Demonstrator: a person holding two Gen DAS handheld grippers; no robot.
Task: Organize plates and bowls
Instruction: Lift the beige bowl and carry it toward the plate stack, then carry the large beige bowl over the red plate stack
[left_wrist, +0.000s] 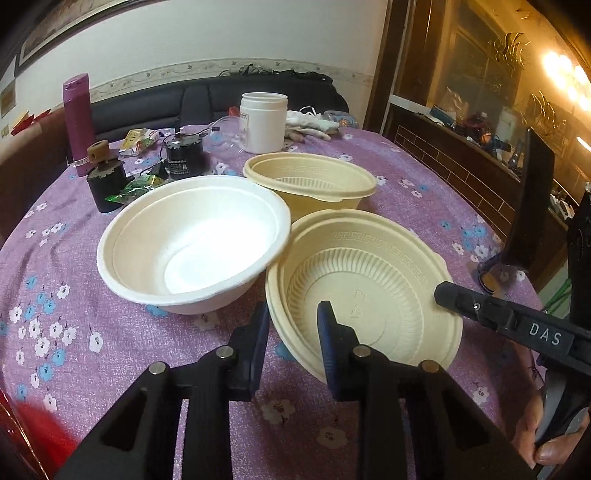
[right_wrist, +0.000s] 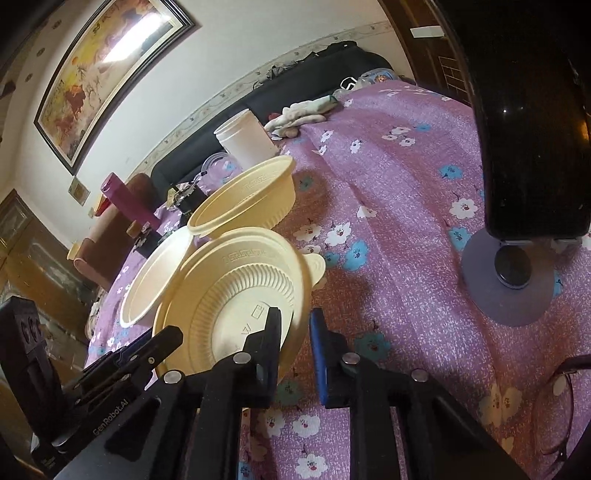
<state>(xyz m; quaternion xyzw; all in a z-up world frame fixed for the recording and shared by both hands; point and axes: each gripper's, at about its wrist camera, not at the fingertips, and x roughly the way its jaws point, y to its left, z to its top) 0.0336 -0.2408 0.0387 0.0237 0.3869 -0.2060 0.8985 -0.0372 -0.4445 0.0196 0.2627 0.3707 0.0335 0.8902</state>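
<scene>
Three bowls stand close together on the purple floral tablecloth. A white foam bowl is on the left, and a cream bowl sits behind. Nearest is a ribbed cream bowl. My left gripper straddles its near rim, one finger outside and one inside, shut on the rim. My right gripper is shut on the opposite rim. Its finger shows over that rim in the left wrist view. I cannot tell whether the bowl is off the cloth.
At the back stand a white plastic jar, a purple bottle, two small dark cylinders and crumpled gloves. A black stand on a round base rises at the right. Spectacles lie near the table edge.
</scene>
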